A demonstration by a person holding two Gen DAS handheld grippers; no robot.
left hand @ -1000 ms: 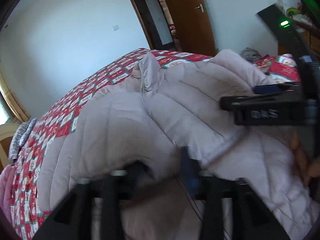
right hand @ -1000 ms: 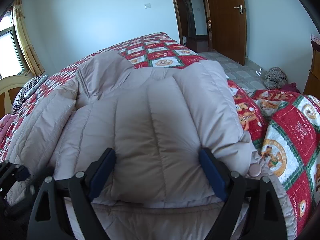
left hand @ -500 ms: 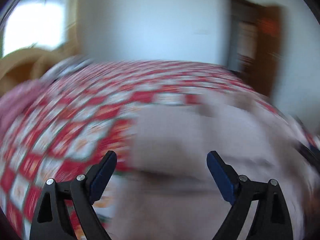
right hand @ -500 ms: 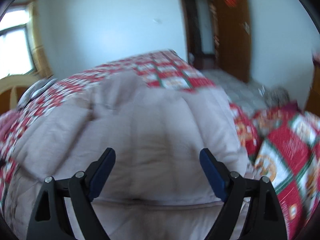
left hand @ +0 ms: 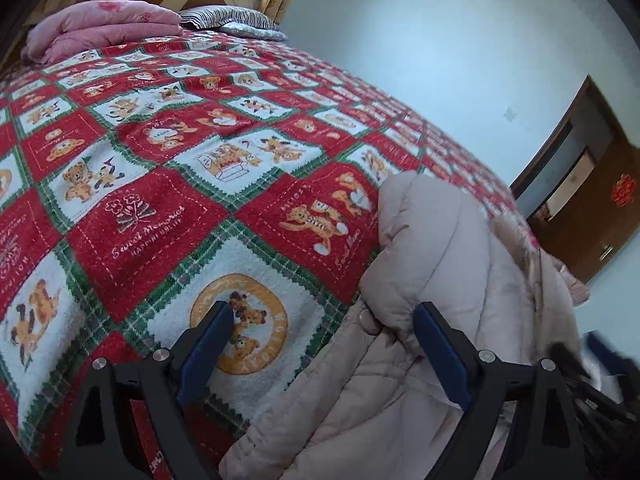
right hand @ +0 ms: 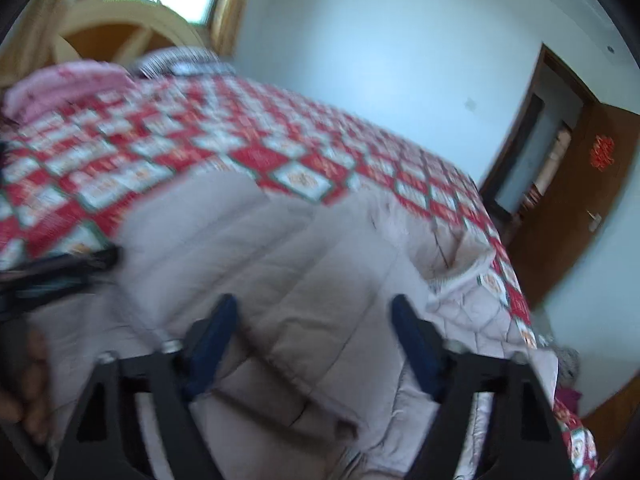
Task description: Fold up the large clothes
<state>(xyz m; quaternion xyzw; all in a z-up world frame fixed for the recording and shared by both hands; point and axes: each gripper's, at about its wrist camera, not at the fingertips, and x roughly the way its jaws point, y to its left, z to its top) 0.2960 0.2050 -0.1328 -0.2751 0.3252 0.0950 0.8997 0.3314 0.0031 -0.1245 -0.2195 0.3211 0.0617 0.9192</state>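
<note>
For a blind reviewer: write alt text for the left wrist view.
A pale quilted down coat lies bunched on a red, white and green patchwork bedspread, with the open left claw poised at its edge, gripping nothing. Behind are a folded pink quilt, a striped pillow and a wooden door.

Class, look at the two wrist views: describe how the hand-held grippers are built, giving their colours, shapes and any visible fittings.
Both match. The left gripper has two black angular fingers with triangular cut-outs, each tipped by a flat blue pad, and round silver screw heads at the joints. The right gripper is blurred but shows the same black frame, blue pads and silver fasteners. No cables, sleeves or markings show clearly.
</note>
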